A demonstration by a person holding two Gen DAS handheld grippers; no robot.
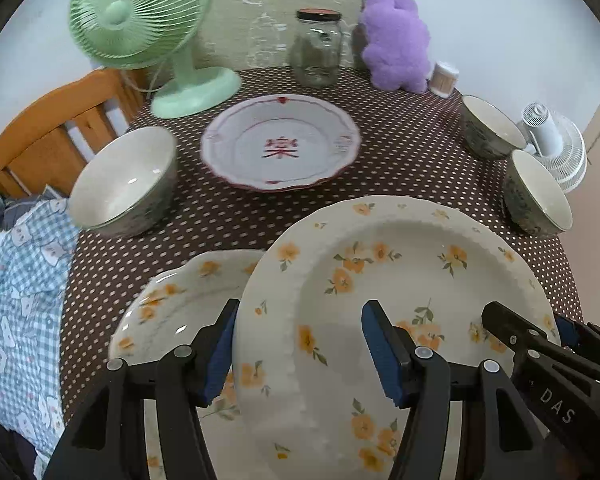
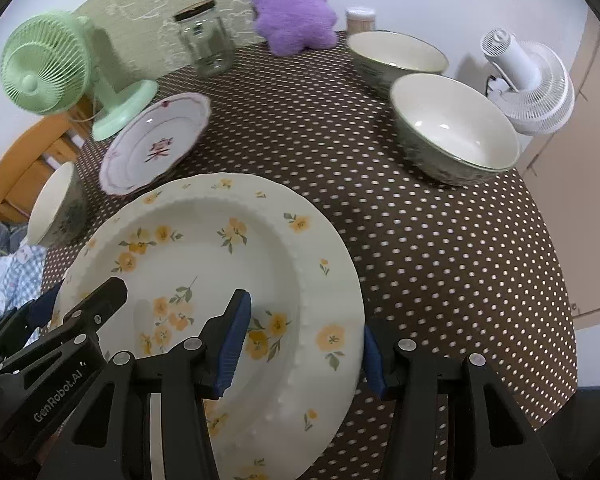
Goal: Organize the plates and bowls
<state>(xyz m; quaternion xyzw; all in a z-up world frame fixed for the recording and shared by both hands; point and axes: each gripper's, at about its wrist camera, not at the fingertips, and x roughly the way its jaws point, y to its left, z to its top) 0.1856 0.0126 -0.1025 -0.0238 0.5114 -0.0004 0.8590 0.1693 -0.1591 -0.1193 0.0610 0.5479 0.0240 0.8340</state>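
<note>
A large cream plate with yellow flowers [image 1: 400, 280] [image 2: 220, 248] is held tilted above the dotted table by both grippers. My left gripper [image 1: 300, 356] straddles its left rim, jaws on either side. My right gripper [image 2: 304, 344] straddles its right rim the same way. A second flowered plate [image 1: 168, 312] lies under it at the left. A white plate with red marks [image 1: 280, 144] [image 2: 156, 144] lies at mid table. One bowl [image 1: 128, 184] [image 2: 56, 204] stands at the left, two bowls [image 1: 488, 124] [image 1: 536, 192] [image 2: 396, 56] [image 2: 456, 128] at the right.
A green fan [image 1: 140, 20], a glass jar [image 1: 318, 48], a purple plush toy [image 1: 396, 40] and a toothpick tub [image 1: 444, 78] stand along the back. A white fan [image 1: 556, 144] lies off the right edge. A wooden chair [image 1: 52, 128] and checked cloth [image 1: 16, 288] are at the left.
</note>
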